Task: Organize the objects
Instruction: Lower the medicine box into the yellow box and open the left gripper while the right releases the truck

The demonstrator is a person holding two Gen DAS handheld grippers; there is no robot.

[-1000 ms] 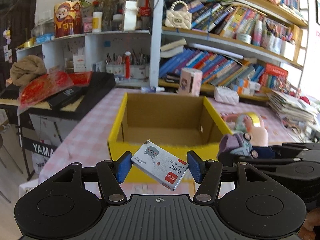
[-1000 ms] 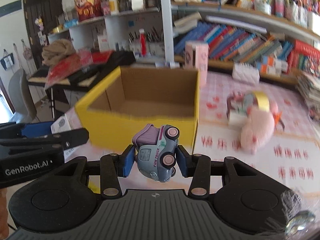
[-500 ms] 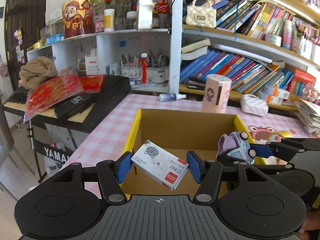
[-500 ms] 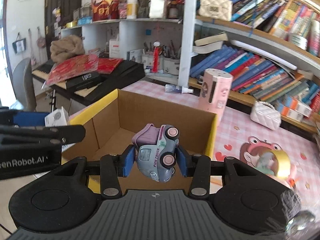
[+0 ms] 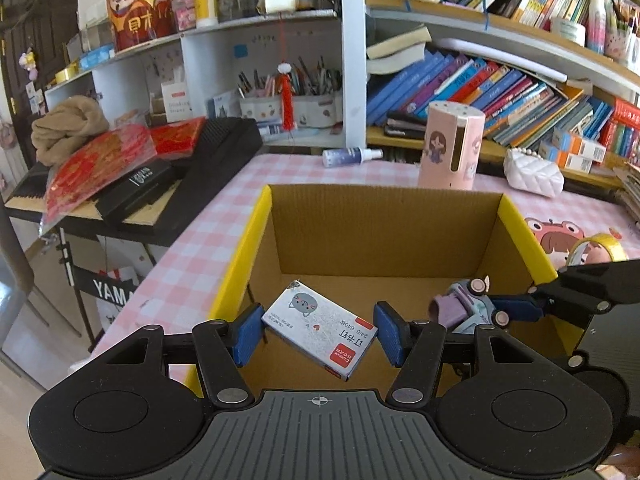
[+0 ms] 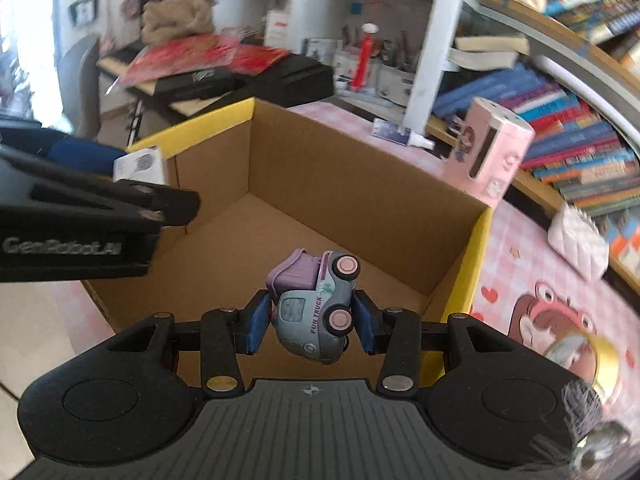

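My left gripper (image 5: 319, 334) is shut on a white staple box (image 5: 320, 332) with a cat face and a red label, held tilted above the open yellow cardboard box (image 5: 256, 240). My right gripper (image 6: 312, 322) is shut on a grey and purple toy truck (image 6: 314, 308), held on its side over the same box (image 6: 476, 256). The truck (image 5: 464, 308) and the right gripper show at the right of the left wrist view. The left gripper (image 6: 132, 196) and the staple box (image 6: 140, 164) show at the left of the right wrist view. The box floor in view is bare.
The box stands on a pink checked table (image 5: 192, 264). Behind it are a pink cylinder holder (image 5: 450, 144), a spray bottle (image 5: 352, 156) and a white quilted pouch (image 5: 532, 172). A yellow tape roll (image 5: 600, 246) lies right. Bookshelves stand behind; a black keyboard (image 5: 160, 192) is left.
Both grippers have moved forward and down from in front of the box to over its open top, each still holding its object. The right view has tilted.
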